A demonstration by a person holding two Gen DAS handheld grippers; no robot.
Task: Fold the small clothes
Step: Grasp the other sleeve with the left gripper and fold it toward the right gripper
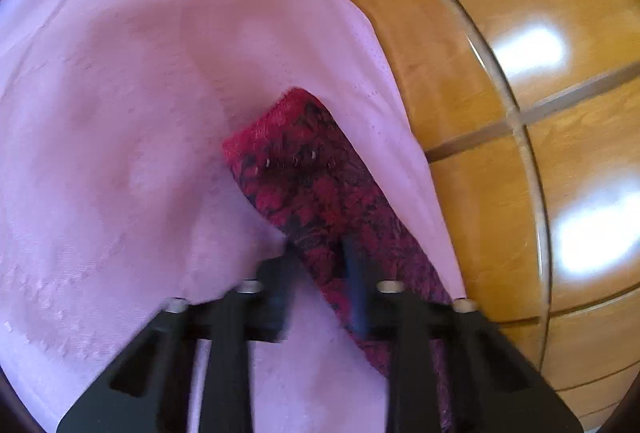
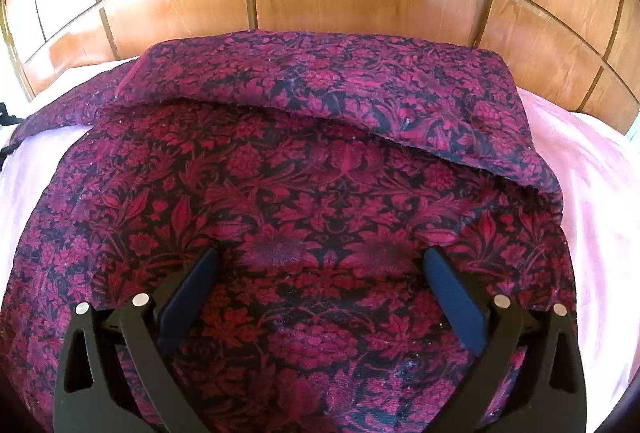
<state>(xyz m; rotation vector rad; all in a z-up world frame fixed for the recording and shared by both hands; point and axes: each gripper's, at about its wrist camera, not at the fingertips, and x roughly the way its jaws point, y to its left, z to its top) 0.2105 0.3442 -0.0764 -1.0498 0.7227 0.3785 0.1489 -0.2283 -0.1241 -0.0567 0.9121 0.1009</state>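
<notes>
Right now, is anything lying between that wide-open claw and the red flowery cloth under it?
Nothing visible. The right gripper hangs open directly over the red floral garment, which lies on the pink sheet with its far edge folded over.

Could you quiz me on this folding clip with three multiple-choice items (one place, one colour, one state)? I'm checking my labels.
1. Where does the red cloth lie?
A. on a pink sheet
B. on bare wood
C. in a basket

2. What colours is the cloth's print?
A. blue and white
B. red and black
C. green and yellow

3. How does the right gripper stand?
A. shut on the cloth
B. open above the cloth
C. shut on the sheet

Answers:
1 A: the pink sheet shows on both sides of the cloth.
2 B: red flowers on a black ground.
3 B: its fingers stand wide apart with nothing pinched, while the left gripper is closed on a strip of the cloth.
</notes>
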